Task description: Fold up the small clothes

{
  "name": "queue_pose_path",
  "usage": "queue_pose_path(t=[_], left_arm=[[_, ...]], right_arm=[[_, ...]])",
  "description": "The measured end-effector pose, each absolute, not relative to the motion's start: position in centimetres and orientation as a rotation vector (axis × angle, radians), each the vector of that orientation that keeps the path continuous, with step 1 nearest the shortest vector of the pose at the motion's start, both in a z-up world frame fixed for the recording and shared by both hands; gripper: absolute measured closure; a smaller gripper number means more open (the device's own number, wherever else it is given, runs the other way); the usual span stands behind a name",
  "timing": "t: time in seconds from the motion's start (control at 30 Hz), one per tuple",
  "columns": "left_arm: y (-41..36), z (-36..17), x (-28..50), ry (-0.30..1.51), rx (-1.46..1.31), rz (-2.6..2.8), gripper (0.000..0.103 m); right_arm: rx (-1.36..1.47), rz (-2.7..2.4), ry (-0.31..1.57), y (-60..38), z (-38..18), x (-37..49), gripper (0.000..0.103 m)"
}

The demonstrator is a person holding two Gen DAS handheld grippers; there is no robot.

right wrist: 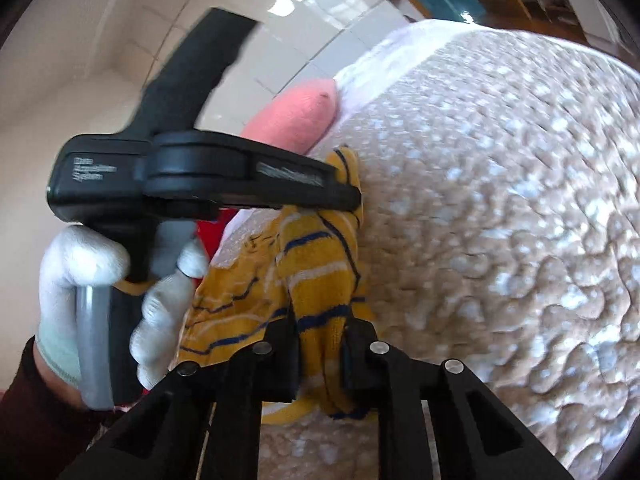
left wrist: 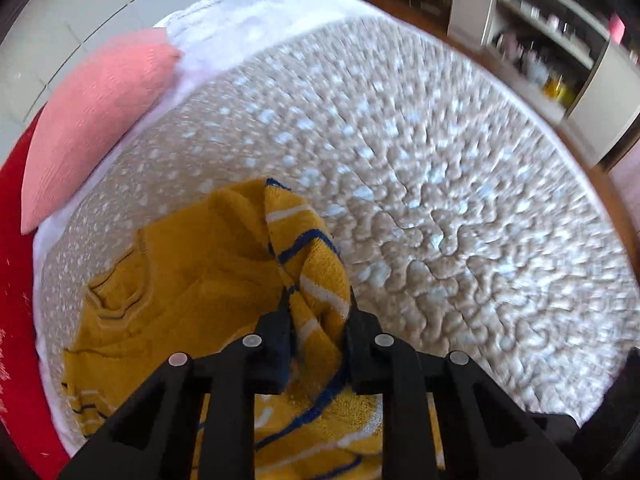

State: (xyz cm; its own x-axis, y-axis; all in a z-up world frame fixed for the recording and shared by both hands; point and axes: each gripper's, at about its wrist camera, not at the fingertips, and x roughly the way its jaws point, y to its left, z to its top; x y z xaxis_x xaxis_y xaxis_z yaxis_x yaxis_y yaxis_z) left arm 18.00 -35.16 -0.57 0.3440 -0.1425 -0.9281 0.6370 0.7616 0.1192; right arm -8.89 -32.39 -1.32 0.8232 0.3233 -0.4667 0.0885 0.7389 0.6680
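A small mustard-yellow knitted garment [left wrist: 192,280] with blue and white stripes lies crumpled on the quilted beige bed cover [left wrist: 440,184]. In the left wrist view my left gripper [left wrist: 318,312] is shut on a raised striped fold of it. The right wrist view shows my right gripper [right wrist: 320,336] shut on another striped part of the same garment [right wrist: 316,276], lifted off the cover. The left gripper [right wrist: 356,200] appears there from the side, held by a white-gloved hand [right wrist: 80,272], its tips pinching the garment's far edge.
A pink pillow [left wrist: 92,120] lies at the bed's far left, beside a white sheet [left wrist: 240,20]; a red cloth [left wrist: 16,280] runs along the left edge. Shelves with bottles [left wrist: 552,52] stand beyond the bed's right side over a wooden floor.
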Motion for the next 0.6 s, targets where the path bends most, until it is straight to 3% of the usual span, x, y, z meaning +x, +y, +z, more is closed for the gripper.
queue_pose_path(t=[0.23,0.6], left_arm=[[-24.4,3.6,19.5,1.106,0.285,-0.526,0.084],[-8.8,4.5,23.0,1.094,0.054,-0.42,0.084]], right_arm=[[0.706,0.294,0.645,-26.5,2.4,-6.4,0.09],[0.61,0.492,0.791,-13.0,4.5,1.2,0.091]])
